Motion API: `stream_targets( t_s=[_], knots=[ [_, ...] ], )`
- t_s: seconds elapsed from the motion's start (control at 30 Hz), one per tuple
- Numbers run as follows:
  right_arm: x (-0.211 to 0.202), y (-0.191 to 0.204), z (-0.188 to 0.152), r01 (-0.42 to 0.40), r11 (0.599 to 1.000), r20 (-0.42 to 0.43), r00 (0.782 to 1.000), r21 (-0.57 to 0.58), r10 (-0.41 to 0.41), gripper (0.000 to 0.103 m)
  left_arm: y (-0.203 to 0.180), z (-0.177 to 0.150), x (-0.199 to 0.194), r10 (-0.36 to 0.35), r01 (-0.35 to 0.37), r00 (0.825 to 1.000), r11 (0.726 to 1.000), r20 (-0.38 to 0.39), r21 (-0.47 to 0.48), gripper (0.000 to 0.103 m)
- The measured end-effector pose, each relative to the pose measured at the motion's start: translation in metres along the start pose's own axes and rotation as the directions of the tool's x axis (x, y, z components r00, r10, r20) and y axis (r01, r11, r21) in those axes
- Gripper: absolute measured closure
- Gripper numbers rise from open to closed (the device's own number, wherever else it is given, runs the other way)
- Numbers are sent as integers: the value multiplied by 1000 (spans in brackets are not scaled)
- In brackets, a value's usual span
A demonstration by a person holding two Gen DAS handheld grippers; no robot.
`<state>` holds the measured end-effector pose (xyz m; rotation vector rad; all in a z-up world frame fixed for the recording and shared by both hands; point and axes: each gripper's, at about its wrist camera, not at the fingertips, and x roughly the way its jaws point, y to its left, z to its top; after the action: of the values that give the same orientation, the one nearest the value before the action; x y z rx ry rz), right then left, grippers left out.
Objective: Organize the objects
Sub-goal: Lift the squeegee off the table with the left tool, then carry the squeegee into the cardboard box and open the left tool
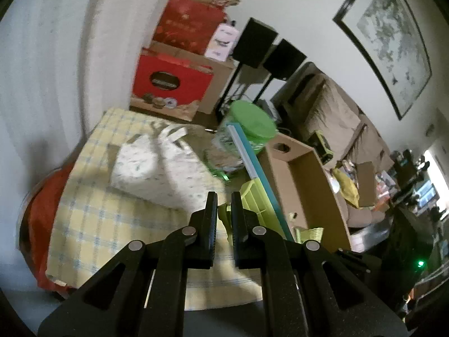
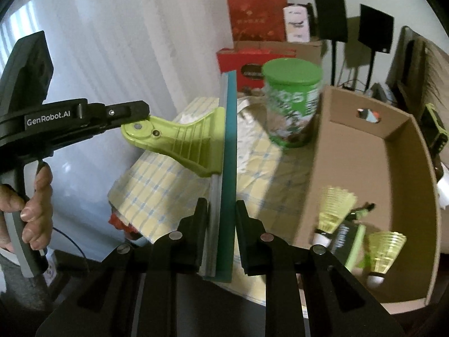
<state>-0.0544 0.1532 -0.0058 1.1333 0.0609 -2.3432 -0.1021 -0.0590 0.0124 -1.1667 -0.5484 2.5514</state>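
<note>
Squeegee (image 2: pixel 196 143): lime-green plastic handle, long teal rubber blade (image 2: pixel 228 168) on a pale rail, held in the air just left of the open cardboard box (image 2: pixel 415 168), above the yellow checked cloth (image 2: pixel 157 185) on the table. I judge it light and stiff in the handle and rail, while the rubber edge is soft and would flex or slip if pinched alone. The round pivot end of the handle looks like the firmest place to hold.

My left fingers (image 2: pixel 140 113) are closed on that handle end and carry the tool; in the left wrist view they stand nearly together with green plastic showing between them. My right fingers (image 2: pixel 221 213) straddle the lower part of the blade, a small gap on each side, so they are not yet clamped. Inside the box lie two yellow shuttlecocks (image 2: pixel 334 210); a green-lidded jar (image 2: pixel 293 101) stands just behind the box's left wall.
</note>
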Motion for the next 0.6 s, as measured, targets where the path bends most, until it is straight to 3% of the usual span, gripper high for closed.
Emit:
stream_targets(
  t_s=[0.6],
  knots=[
    [-61, -106, -11, 138, 975, 52, 987, 174, -150, 84, -120, 10, 69, -125, 131, 990, 986, -62, 101, 95]
  ],
)
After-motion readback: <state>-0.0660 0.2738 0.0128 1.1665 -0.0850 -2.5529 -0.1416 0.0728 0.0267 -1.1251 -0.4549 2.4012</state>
